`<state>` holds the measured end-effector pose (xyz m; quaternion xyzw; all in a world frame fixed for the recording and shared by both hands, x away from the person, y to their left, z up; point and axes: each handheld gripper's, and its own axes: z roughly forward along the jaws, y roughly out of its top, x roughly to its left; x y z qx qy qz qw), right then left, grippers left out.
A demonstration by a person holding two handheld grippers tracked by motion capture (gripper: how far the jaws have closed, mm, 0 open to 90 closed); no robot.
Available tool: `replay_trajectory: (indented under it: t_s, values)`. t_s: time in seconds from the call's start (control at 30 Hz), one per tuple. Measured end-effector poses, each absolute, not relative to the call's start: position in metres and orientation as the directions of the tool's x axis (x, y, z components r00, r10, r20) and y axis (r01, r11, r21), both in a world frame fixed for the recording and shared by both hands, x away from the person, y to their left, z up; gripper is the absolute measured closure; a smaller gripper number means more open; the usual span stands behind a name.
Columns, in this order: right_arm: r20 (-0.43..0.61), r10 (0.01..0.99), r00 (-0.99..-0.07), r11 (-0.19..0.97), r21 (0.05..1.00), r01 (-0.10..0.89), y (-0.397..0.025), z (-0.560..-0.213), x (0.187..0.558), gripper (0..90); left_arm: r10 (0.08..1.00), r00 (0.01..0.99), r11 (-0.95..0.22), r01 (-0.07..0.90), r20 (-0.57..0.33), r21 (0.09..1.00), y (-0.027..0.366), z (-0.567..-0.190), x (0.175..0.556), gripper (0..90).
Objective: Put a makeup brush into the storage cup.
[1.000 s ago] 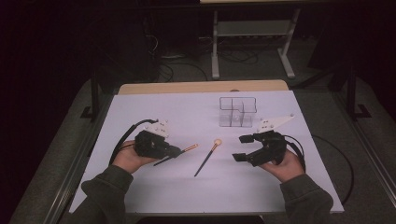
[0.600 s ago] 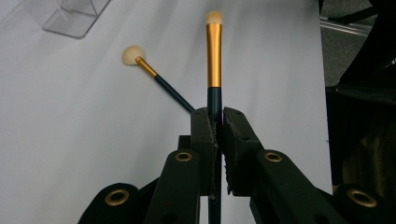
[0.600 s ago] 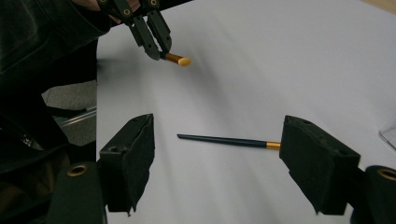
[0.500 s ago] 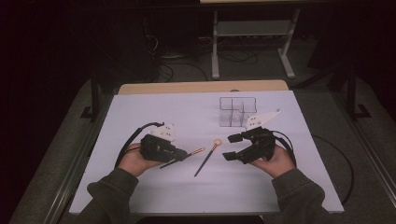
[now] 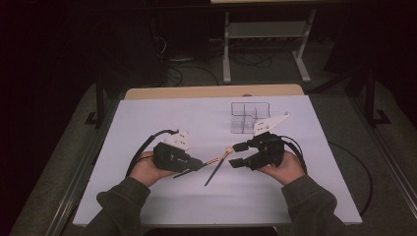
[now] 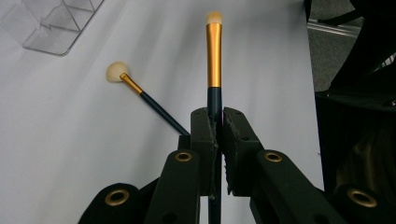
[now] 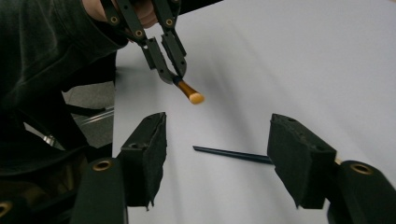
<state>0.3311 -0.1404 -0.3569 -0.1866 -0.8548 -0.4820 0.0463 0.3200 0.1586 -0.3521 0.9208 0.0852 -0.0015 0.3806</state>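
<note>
Held brush (image 6: 214, 60): gold ferrule, pale tip, dark handle pinched between the jaws of the left gripper (image 6: 215, 128), lifted just above the white table cover (image 5: 147, 123).
Second brush (image 5: 216, 167): lies flat on the cover between the two grippers, round pale head pointing toward the clear organizer (image 5: 248, 115).
Left gripper: jaws pressed together on the handle.
Right gripper (image 7: 217, 158): jaws spread wide, nothing between them, poised over the second brush's dark handle.
Organizer: stands farther back, apart from both brushes.
</note>
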Motion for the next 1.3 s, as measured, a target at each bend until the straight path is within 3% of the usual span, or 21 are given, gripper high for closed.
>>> replay_trajectory:
  t_s: [0.57,1.3]
  values:
    - [0.301,0.167,-0.939,0.511,0.788,0.343,-0.113,-0.360,0.334,54.3,0.119,0.991,-0.698,0.128,-0.062,0.704,0.146,-0.348,0.314,83.2]
    - [0.352,0.071,-0.933,0.504,0.795,0.338,-0.111,-0.366,0.340,81.7,0.097,0.994,-0.700,0.100,-0.044,0.707,0.142,-0.349,0.312,83.2]
